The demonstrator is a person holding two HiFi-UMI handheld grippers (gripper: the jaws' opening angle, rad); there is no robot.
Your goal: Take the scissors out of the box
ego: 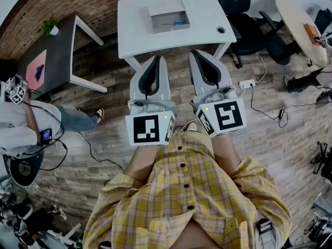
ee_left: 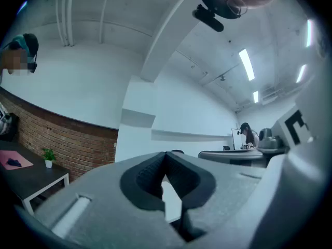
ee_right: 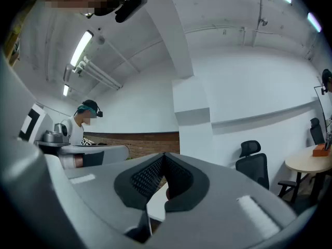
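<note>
An open grey box (ego: 168,15) stands on the white table (ego: 140,32) ahead of me, and blue-handled scissors (ego: 179,22) lie inside it at its right end. My left gripper (ego: 157,59) and right gripper (ego: 197,53) are held side by side close to my body, short of the table's near edge and pointing toward it. Both are shut with nothing between their jaws. In the left gripper view the left gripper (ee_left: 166,155) has its dark pads meeting at the tip. The right gripper (ee_right: 165,156) looks the same in the right gripper view. Neither gripper view shows the box.
A dark side table (ego: 62,45) with a pink mat and a small plant (ego: 49,27) stands at the left. A black office chair (ego: 244,7) and a round wooden table (ego: 298,22) are at the right. A power strip (ego: 247,83) and cables lie on the floor. A seated person (ego: 23,121) is at far left.
</note>
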